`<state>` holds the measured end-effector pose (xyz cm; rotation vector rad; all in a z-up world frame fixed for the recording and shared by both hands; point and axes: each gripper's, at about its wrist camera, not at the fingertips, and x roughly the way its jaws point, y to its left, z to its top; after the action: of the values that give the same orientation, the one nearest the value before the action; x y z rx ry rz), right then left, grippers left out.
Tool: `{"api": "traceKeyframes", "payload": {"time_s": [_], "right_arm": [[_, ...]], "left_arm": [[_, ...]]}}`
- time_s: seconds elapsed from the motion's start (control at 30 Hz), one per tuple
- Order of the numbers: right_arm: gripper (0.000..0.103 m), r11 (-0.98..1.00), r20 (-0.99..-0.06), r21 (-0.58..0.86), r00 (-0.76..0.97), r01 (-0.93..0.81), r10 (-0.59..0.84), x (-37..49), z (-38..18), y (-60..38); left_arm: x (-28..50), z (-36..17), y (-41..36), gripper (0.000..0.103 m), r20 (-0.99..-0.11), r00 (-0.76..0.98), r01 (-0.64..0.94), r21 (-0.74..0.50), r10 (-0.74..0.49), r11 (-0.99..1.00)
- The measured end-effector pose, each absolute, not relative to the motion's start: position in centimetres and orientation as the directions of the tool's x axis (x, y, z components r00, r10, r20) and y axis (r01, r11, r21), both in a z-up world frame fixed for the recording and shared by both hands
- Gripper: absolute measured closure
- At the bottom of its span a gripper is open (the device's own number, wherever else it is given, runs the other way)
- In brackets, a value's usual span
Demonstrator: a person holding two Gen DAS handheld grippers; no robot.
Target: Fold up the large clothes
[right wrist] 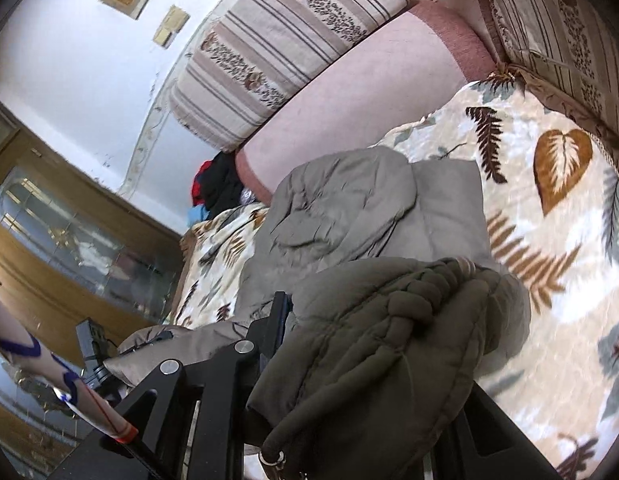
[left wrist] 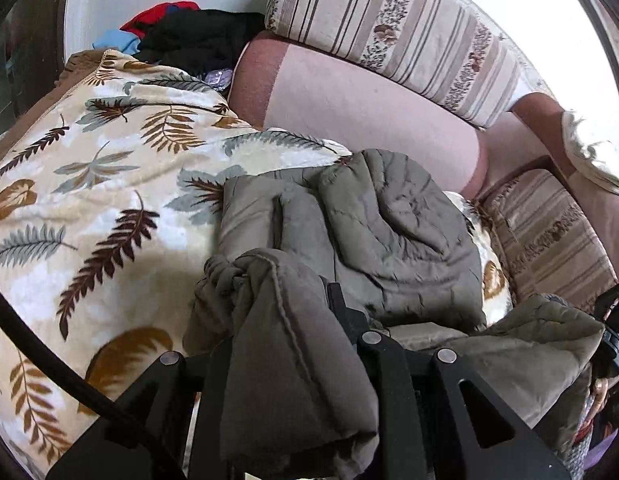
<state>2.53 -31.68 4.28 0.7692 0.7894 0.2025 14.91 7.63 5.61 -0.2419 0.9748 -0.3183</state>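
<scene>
We've got the puffy olive jacket (left wrist: 389, 216) half folded on the leaf-print blanket (left wrist: 89, 184). The left gripper (left wrist: 293, 320) and right gripper (right wrist: 373, 320) are each clamped on a bunched hem corner. It looks soft, bulky and springy, so grabbing thick seams probably beats slick shell fabric.

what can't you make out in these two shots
- Left gripper fingertips: left wrist view, buried under the grey jacket.
- Right gripper fingertips: right wrist view, covered by the same jacket.
- Clothes pile: left wrist view, items heaped together, partly behind the blanket.
</scene>
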Motion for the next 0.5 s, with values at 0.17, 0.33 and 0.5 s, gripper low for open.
{"api": "traceKeyframes", "payload": {"time_s": [0.17,0.33,0.5], "right_arm": [[0.081,0.735,-0.602,0.662,0.686,0.143,0.408,6.1,3.8,-32.0],[0.081,0.728,-0.623,0.661,0.676,0.185,0.394,8.9,2.8,-32.9],[0.080,0.724,-0.647,0.652,0.663,0.225,0.377,11.6,1.8,-33.9]], "left_arm": [[18.0,5.3,6.7,0.084,-0.790,0.503,0.139,-0.324,-0.349,0.936],[21.0,4.4,6.1,0.083,-0.814,0.485,0.116,-0.302,-0.320,0.946],[24.4,2.9,5.7,0.083,-0.836,0.457,0.080,-0.301,-0.303,0.950]]}}
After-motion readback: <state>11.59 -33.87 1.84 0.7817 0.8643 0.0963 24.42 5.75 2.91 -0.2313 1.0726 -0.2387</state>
